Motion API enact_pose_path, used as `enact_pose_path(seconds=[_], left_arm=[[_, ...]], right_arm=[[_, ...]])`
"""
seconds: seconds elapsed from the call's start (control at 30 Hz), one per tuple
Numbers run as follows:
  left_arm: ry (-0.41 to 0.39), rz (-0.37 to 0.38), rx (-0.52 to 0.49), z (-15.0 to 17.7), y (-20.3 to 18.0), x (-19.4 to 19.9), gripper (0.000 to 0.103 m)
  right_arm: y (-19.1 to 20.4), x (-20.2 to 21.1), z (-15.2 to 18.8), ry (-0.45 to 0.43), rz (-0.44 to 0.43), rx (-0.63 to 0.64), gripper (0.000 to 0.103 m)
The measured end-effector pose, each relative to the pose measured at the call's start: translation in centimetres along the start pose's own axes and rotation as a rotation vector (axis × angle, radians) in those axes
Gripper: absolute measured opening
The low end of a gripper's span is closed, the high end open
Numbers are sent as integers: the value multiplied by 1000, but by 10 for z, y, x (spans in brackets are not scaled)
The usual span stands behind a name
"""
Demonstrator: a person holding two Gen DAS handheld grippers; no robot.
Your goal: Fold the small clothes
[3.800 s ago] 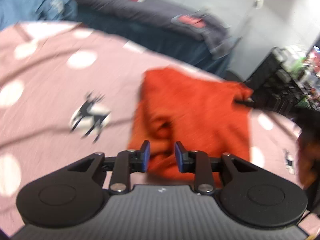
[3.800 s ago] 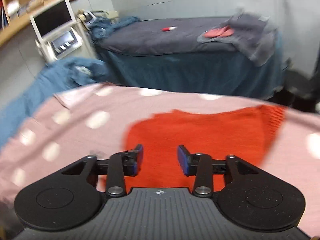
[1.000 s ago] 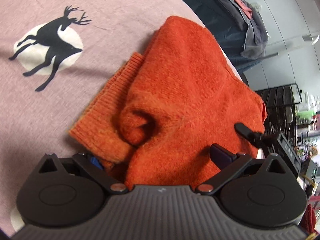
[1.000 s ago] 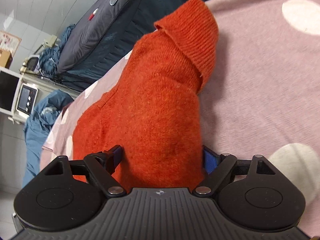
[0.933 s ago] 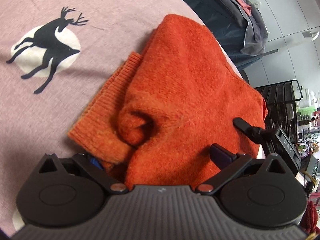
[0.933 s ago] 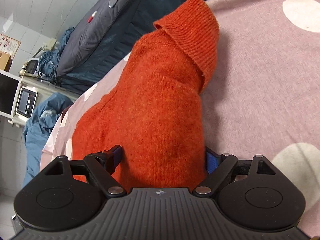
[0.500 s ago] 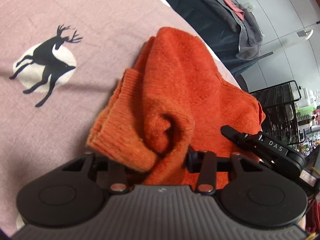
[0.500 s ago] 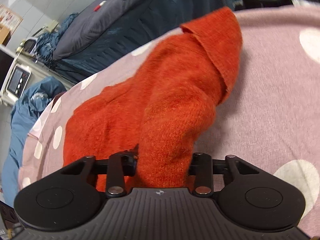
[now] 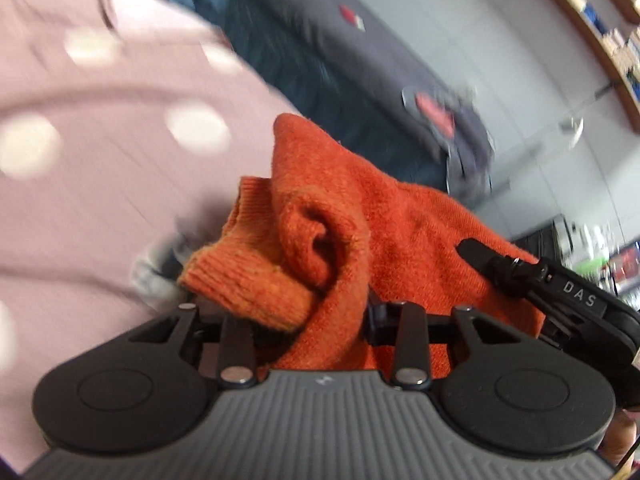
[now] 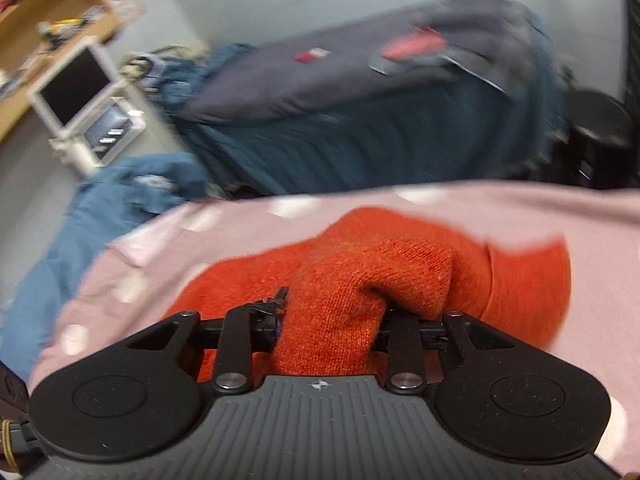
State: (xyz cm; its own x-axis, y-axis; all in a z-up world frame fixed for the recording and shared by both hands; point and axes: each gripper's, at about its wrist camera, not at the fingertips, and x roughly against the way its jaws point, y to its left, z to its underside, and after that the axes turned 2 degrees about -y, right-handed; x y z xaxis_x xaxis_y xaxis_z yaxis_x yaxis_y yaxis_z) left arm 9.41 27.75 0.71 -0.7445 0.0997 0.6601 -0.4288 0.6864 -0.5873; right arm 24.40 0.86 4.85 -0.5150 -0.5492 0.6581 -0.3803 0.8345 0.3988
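An orange knitted sweater (image 9: 400, 232) is bunched up above a pink blanket with white spots (image 9: 100, 200). My left gripper (image 9: 310, 316) pinches a thick fold near the ribbed cuff, and its jaws are still closing on the wool. In the right wrist view the same sweater (image 10: 400, 272) hangs raised over the blanket (image 10: 600, 220). My right gripper (image 10: 330, 320) squeezes another thick bunch, jaws closing too. The right gripper's black finger (image 9: 540, 280) shows at the sweater's far edge in the left wrist view. The fabric hides all the pads.
Behind the blanket stands a bed with a dark grey cover (image 10: 320, 80) and a red item on it. A blue cloth heap (image 10: 100, 208) lies at the left, near a white monitor unit (image 10: 76, 88). A black stool (image 10: 596, 136) is at the right.
Both grippers went from wide open around the sweater to closed on bunches of it. They rose and lifted the sweater off the blanket, and both views tipped up toward the room.
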Motion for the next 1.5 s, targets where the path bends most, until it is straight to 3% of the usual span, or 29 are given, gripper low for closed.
enact_pose_path(seconds=[0.23, 0.33, 0.43, 0.53, 0.57, 0.6, 0.67, 0.7, 0.87, 0.97, 1.03, 1.13, 1.23, 1.4, 1.5], left_arm=[[-203, -151, 98, -58, 86, 117, 37], [-175, -253, 180, -66, 135, 128, 38], [-82, -333, 273, -56, 189, 116, 41], [51, -408, 345, -30, 232, 91, 42], [53, -398, 364, -21, 242, 89, 49], [20, -366, 383, -13, 247, 92, 52], [-3, -352, 414, -5, 256, 98, 61], [-4, -348, 426, -3, 257, 99, 62], [17, -371, 372, -4, 256, 104, 64], [33, -388, 347, -9, 247, 100, 68], [42, -395, 349, -10, 246, 98, 69], [52, -400, 345, -9, 241, 92, 69], [68, -408, 309, -12, 234, 86, 70], [87, -417, 282, -14, 229, 83, 72], [98, -416, 276, -14, 229, 82, 73]], right_arm=[[141, -28, -12, -16, -315, 194, 56], [183, -70, -1, 67, -403, 195, 56], [200, -133, 32, 231, -361, 155, 61], [190, -192, 79, 432, -217, 151, 65], [184, -204, 95, 496, -169, 156, 68], [175, -208, 107, 500, -139, 153, 75], [158, -199, 114, 421, -162, 107, 99], [154, -196, 116, 423, -161, 100, 103], [139, -175, 99, 428, -197, 61, 103], [138, -144, 96, 416, -294, 87, 103], [141, -132, 103, 453, -340, 134, 103], [136, -124, 125, 462, -343, 231, 103], [125, -125, 145, 479, -405, 207, 103], [125, -128, 161, 470, -385, 195, 103], [136, -129, 156, 509, -344, 193, 86]])
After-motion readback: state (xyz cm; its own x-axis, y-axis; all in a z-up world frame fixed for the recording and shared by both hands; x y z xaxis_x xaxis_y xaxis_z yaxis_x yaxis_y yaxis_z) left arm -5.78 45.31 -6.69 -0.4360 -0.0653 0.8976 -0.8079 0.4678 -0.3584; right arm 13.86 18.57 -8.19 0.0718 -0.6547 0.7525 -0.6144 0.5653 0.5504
